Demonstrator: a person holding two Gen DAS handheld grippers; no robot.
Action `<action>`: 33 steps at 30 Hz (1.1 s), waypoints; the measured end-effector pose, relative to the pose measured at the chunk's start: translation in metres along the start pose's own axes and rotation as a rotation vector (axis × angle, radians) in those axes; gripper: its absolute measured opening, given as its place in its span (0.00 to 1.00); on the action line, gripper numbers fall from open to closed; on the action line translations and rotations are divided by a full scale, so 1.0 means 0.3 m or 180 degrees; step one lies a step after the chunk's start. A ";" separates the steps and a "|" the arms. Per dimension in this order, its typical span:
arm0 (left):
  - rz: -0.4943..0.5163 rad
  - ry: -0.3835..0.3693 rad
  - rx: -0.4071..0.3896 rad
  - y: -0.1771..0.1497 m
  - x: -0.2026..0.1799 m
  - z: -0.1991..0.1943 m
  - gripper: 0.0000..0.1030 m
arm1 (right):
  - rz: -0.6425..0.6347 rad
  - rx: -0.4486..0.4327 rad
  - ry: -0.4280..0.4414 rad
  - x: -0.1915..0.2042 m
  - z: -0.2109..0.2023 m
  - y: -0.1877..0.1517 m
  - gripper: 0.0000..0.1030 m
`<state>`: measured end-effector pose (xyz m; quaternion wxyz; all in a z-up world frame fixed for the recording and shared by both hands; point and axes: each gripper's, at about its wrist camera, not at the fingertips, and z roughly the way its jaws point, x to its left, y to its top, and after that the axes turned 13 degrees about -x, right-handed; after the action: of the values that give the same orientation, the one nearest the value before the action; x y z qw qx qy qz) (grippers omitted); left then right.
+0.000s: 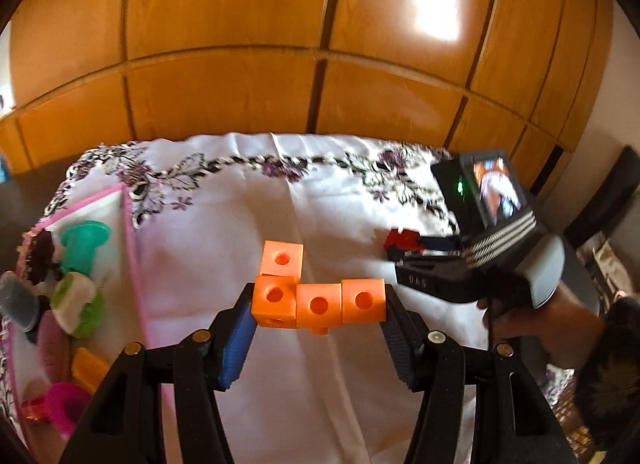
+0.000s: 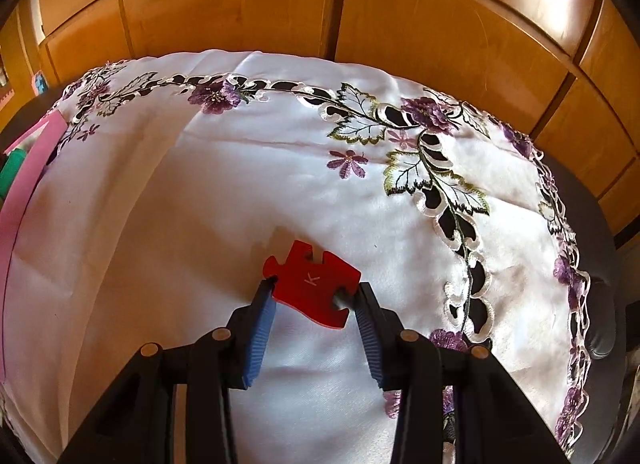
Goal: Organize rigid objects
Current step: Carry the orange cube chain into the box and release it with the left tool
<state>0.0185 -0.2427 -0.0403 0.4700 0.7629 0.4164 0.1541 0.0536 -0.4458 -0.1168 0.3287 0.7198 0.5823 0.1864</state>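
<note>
Glossy wooden cabinet doors (image 1: 224,36) are filling the background, and a white embroidered tablecloth (image 2: 200,192) is covering the table. In the left wrist view a pink-edged bin (image 1: 127,224) is sitting at nine o'clock, already holding several toys, among them a teal one (image 1: 82,240) and a magenta ring (image 1: 66,404).

The left gripper (image 1: 318,310) is pinching an orange cube piece (image 1: 318,298) by its two ends and is holding it clear of the cloth. Its long axis is running nine to three, with a fourth cube pointing toward twelve at the left end.

The right gripper (image 2: 314,296) is clamping a red puzzle tile (image 2: 314,282) marked K, low over the cloth, with its length running roughly eleven to five.

Judged progress: well advanced. Both held pieces are still awaiting placement, and no other loose item is showing on the cloth.
</note>
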 end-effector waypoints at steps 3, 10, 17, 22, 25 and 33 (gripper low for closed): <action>-0.0059 0.0066 -0.0061 0.027 0.030 -0.041 0.58 | -0.0015 -0.0004 -0.0003 -0.001 0.000 0.001 0.39; -0.0118 0.0260 -0.0136 0.059 0.095 -0.113 0.58 | -0.0060 -0.0020 -0.0011 0.003 -0.002 0.000 0.39; -0.0136 0.0395 -0.0204 0.077 0.144 -0.165 0.58 | -0.0114 -0.0045 -0.0012 0.005 -0.003 -0.001 0.39; -0.0156 0.0455 -0.0210 0.077 0.175 -0.188 0.58 | -0.0130 -0.0055 -0.0018 0.008 -0.006 -0.001 0.39; -0.0195 0.0487 -0.0205 0.073 0.196 -0.197 0.58 | -0.0148 -0.0060 -0.0027 0.010 -0.005 -0.002 0.39; -0.0339 0.0630 -0.0247 0.065 0.274 -0.245 0.58 | -0.0241 -0.0086 -0.0067 0.022 -0.008 -0.005 0.39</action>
<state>0.0317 -0.1393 0.0008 0.4633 0.7019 0.4944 0.2194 0.0526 -0.4387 -0.1170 0.3513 0.6947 0.6031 0.1740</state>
